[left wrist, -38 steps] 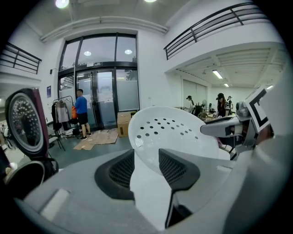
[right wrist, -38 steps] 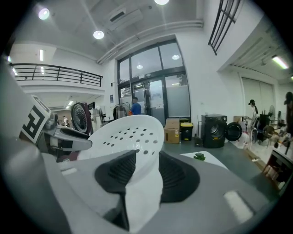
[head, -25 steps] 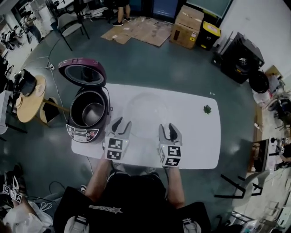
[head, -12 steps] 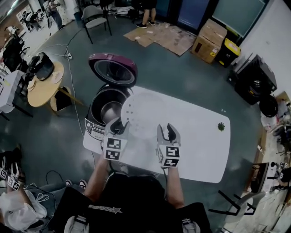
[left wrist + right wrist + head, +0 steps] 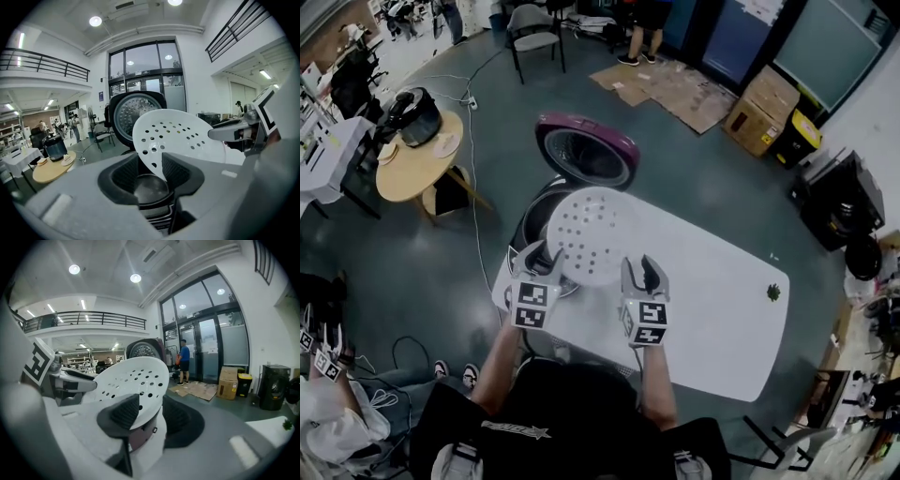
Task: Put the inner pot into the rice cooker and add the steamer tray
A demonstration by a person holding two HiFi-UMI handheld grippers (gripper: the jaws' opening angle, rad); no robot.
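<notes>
Steamer tray (image 5: 595,234) is gripped at opposite rims by the jaws of the left gripper (image 5: 541,256) and right gripper (image 5: 643,275), held partly over the open rice cooker (image 5: 536,212).

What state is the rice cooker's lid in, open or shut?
Open: the purple lid stands tipped back behind the rice cooker, its inner face showing.

Looks like a big lab hall: mezzanine railing (image 5: 84,318) overhead, tall glass doors (image 5: 206,350) ahead of the right hand-held gripper (image 5: 150,416), cardboard boxes (image 5: 764,108) and flattened cardboard (image 5: 675,84) on the grey floor (image 5: 422,281) beyond the white bench (image 5: 722,309).
</notes>
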